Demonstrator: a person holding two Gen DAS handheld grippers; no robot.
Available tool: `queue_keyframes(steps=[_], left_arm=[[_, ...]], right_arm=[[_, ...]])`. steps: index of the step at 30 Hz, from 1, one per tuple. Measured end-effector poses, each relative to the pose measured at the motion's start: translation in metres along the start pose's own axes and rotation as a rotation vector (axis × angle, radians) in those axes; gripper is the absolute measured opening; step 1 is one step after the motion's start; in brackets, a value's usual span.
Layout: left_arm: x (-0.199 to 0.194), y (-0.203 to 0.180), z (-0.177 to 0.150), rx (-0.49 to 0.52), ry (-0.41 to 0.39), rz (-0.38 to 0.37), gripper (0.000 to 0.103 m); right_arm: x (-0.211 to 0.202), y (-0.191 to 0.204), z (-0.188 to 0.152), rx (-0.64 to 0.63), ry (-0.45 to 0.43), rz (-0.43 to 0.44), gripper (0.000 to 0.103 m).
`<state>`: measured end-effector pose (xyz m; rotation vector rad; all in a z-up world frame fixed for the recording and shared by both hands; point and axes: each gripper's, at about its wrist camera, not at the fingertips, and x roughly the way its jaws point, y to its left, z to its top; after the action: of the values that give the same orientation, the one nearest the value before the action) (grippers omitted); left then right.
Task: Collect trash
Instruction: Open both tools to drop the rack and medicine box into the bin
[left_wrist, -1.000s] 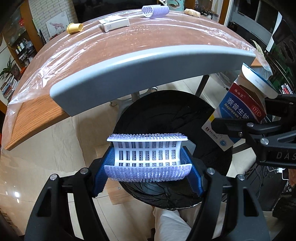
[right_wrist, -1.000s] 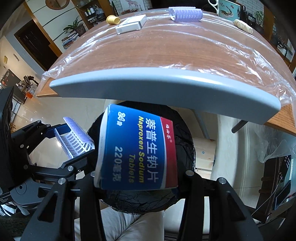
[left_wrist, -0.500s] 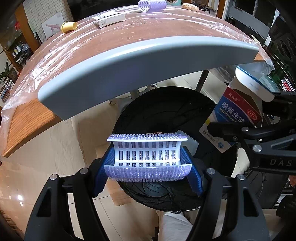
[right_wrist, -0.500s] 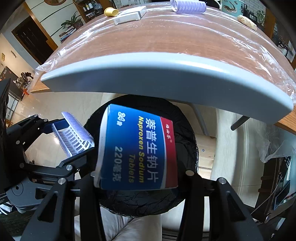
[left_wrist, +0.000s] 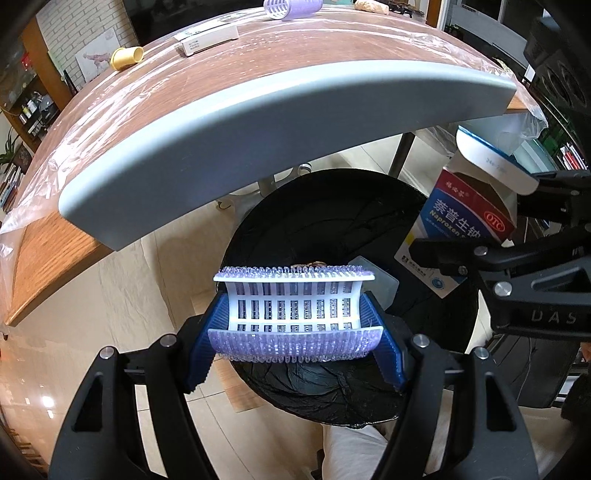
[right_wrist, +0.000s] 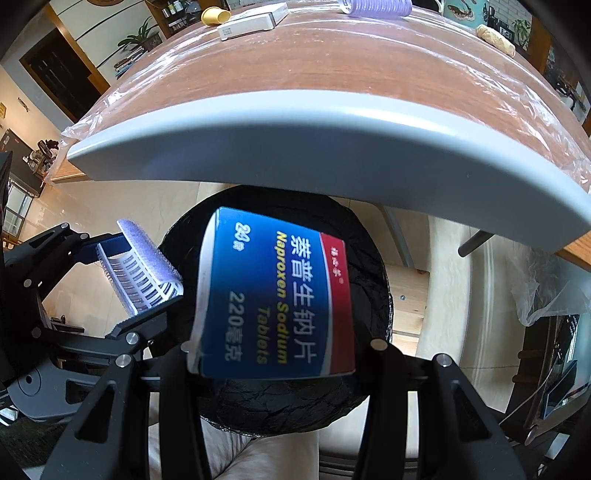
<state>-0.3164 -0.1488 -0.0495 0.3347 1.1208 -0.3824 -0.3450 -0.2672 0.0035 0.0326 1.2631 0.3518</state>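
Medicine box (right_wrist: 275, 301) reading "Naproxen Sodium Tablets", "220", "24", "OTC" badge, "DAS" on right gripper (left_wrist: 461, 254)

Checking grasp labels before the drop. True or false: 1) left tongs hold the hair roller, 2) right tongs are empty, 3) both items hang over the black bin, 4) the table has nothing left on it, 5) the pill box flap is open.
1) True: left tongs are shut on the roller.
2) False: right tongs grip the pill box.
3) True: both hang over the bin.
4) False: a second roller, a white box and a yellow cap remain on the table.
5) True.
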Motion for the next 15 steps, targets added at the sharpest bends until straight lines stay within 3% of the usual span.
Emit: queue_keyframes(steps=[15], left_arm=[[0.0069,-0.0005,0.0014,0.008,0.006,0.004,0.072]], right_arm=[[0.0039,0.0015,0.0011,-0.014,0.010,0.005,0.046]])
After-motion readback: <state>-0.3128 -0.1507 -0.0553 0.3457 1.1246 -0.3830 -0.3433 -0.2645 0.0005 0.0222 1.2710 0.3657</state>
